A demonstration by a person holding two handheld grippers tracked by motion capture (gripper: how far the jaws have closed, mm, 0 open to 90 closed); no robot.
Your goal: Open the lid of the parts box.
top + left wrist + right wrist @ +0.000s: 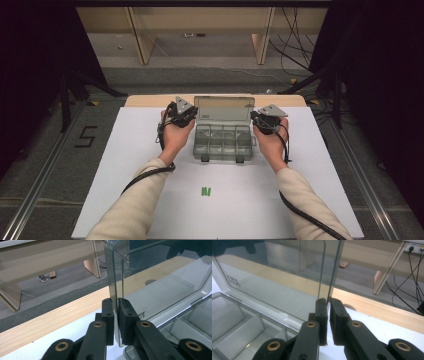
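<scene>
Lid (223, 108) of the clear box (222, 141) stands raised at the far side of the white table (125, 165), hinged upward behind the compartments. Left gripper (181, 116) pinches the lid's left edge, its jaws narrowed on the plastic. Right gripper (265, 120) clamps the lid's right edge the same way. Two small green pieces (206, 191) lie on the table nearer the person, well apart from the box.
</scene>
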